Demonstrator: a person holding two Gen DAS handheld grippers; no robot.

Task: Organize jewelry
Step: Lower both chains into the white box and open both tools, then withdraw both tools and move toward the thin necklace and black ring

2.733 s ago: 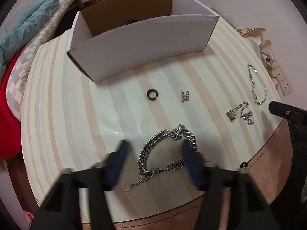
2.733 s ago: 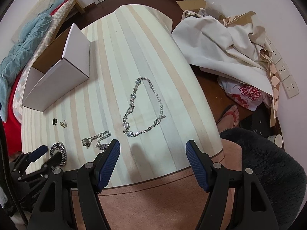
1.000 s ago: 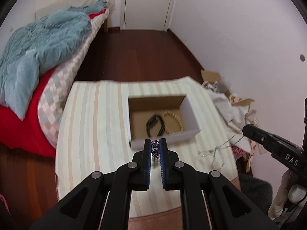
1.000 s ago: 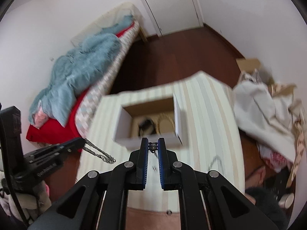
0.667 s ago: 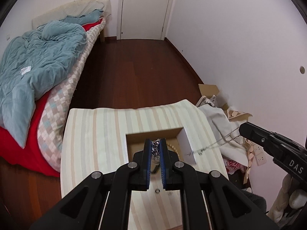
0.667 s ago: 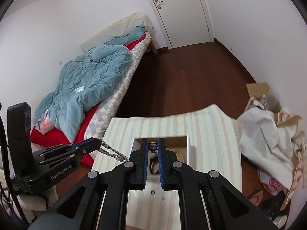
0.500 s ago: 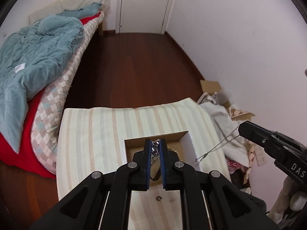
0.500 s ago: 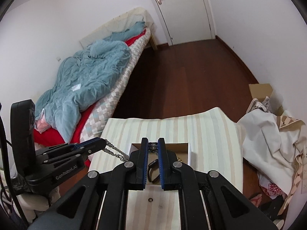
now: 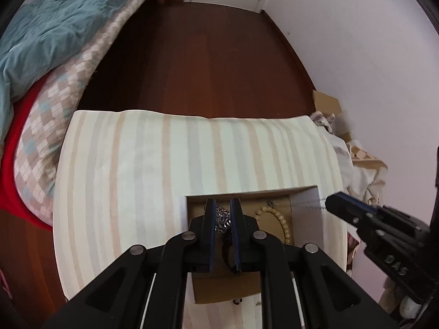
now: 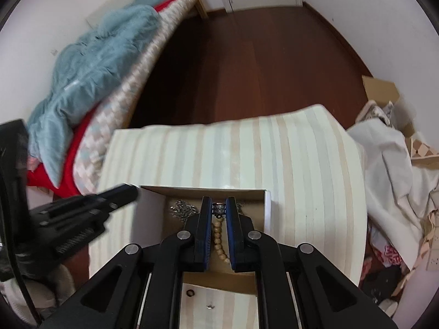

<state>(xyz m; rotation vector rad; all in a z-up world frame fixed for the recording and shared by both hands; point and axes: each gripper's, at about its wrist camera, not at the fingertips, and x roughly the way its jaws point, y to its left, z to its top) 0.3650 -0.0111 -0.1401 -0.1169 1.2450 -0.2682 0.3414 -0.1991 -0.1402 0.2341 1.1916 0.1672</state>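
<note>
Left wrist view: the left gripper (image 9: 222,213) hangs over the open cardboard box (image 9: 304,201) on the striped table (image 9: 137,170); its jaws are clenched on a silver curb-link chain (image 9: 222,219), which dangles into the box.
Box contents, left view: a beige bead bracelet (image 9: 277,219) lies on the box floor, just beside the chain; the right gripper (image 9: 340,204) reaches in over the right wall.
Right wrist view: the right gripper's jaws are pinched on a small silver clasp (image 10: 218,208) above the same box; what hangs below the clasp is hidden by the jaws.
Box contents, right view: a heap of silver chain (image 10: 182,211) lies in the left part, near the left gripper's tip; the bead bracelet shows between the jaws.
Table, right view: a dark ring (image 10: 190,292) and a tiny silver piece (image 10: 210,306) lie on the cloth outside the box.
Progress: well along, by judgement; several pieces are boxed, two are held above it awaiting release, and the ring and small piece remain.
</note>
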